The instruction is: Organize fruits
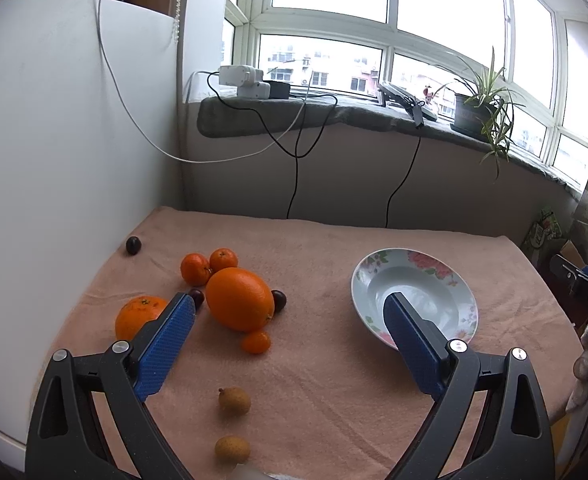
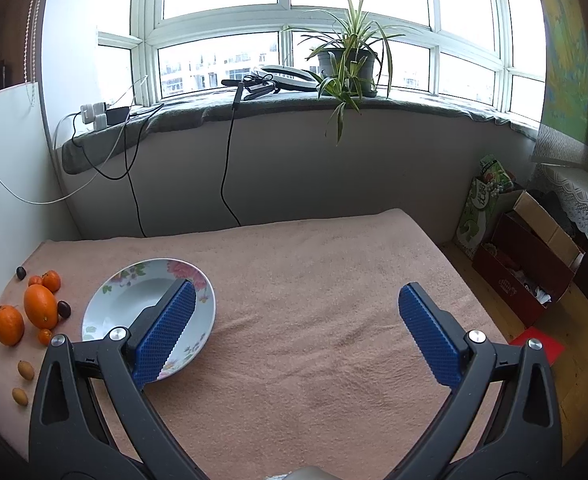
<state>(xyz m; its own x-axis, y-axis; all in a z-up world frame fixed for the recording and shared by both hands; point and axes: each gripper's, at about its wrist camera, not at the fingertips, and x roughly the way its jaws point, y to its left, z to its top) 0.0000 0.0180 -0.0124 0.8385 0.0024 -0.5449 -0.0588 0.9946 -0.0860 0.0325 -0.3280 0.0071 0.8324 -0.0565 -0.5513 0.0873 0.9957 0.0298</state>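
Nothing is picked yet: left gripper point(image 1: 290, 312) and right gripper point(image 2: 297, 304) hang released; next, grasp the large orange point(image 1: 240, 299) at ten o'clock from the empty plate point(image 1: 459, 280).

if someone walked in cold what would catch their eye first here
First the cluster of bright oranges, led by the big orange on the left part of the pink towel, with small dark fruits beside it. Next the empty floral plate to their right. Both hand-held grippers, left and right, hang open above the towel, holding nothing.
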